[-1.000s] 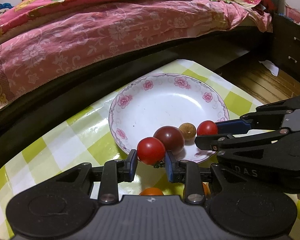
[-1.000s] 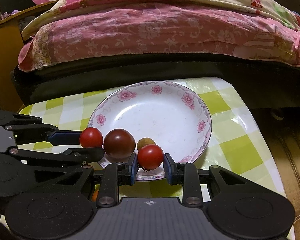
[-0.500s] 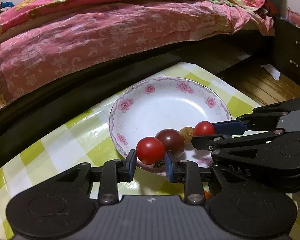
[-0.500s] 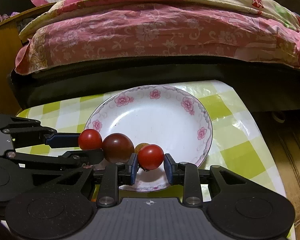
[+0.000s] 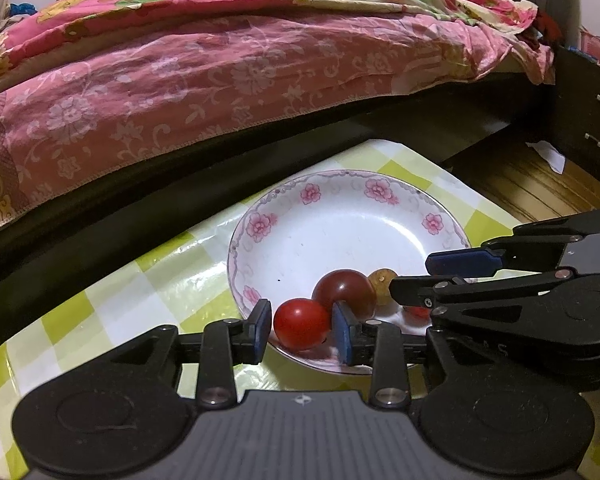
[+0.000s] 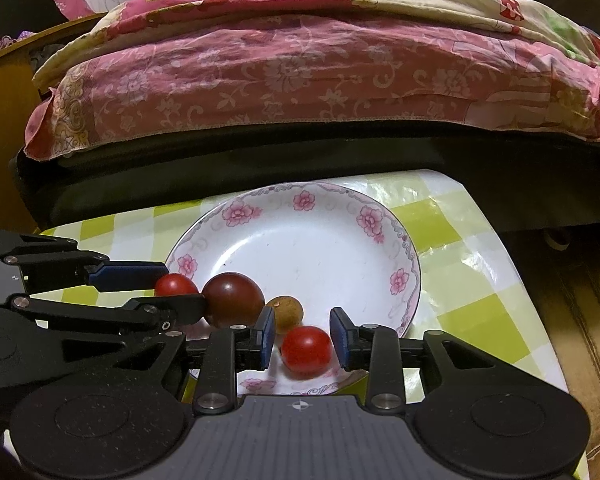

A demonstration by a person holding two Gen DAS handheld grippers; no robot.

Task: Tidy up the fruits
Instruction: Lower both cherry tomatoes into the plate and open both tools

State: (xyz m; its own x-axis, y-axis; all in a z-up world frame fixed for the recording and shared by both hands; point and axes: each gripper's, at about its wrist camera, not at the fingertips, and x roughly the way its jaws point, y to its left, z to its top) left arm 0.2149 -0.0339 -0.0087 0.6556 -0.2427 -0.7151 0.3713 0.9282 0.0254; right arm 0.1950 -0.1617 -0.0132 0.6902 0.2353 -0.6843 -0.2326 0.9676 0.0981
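Floral plate at frame centre on the checked bench holds a dark tomato, a small brown fruit and two red tomatoes. Left gripper jaws sit clamped on one red tomato at the plate's near rim. Right gripper jaws stand apart around the other red tomato, lying lower centre on the plate.

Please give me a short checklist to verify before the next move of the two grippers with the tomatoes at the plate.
1. Left gripper holds the left tomato: ok, both fingers press on it.
2. Left tomato is over the plate: ok, just inside the near rim.
3. Right gripper has let go of the right tomato: ok, it lies on the plate below the fingers, with a gap on one side.
4. Free spot for the drop: not ok, the dark tomato lies close behind.
5. More fruit waiting on the table: cannot tell, the grippers hide the near part.
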